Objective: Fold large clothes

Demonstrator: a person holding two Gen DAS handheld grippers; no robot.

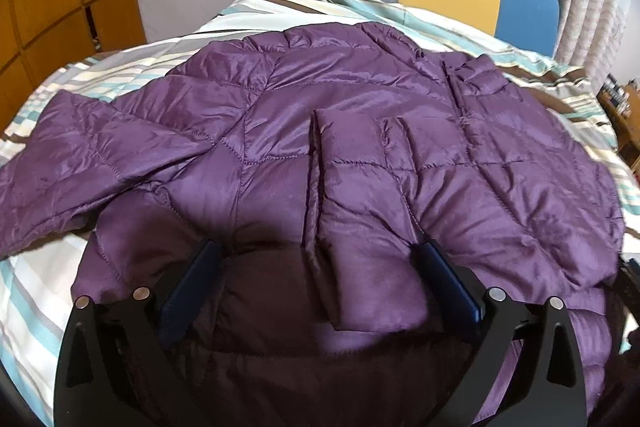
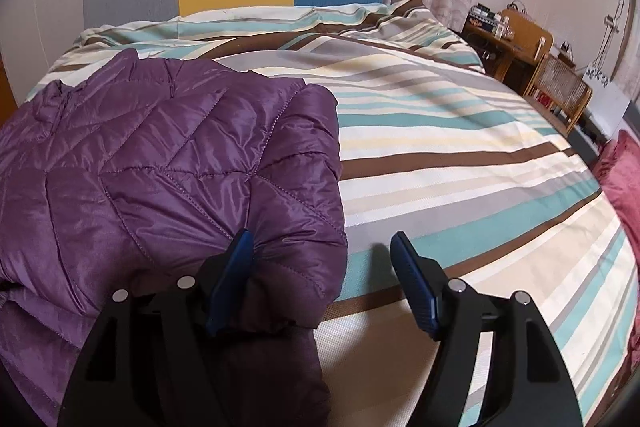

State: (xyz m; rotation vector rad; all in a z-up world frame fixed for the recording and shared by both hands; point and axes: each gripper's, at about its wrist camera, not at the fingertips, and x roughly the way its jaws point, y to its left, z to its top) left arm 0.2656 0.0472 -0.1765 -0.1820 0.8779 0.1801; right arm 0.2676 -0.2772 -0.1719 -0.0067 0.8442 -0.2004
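Left wrist view: purple jacket (image 1: 360,131) cuff lies between wide-apart jaws; the right gripper (image 2: 320,267) jaws, apart, straddle its edge.

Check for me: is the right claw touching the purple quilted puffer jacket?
Touching. The right wrist view shows the right claw open, its left finger pressed against the purple quilted puffer jacket; the other finger is clear, over the striped bedspread.
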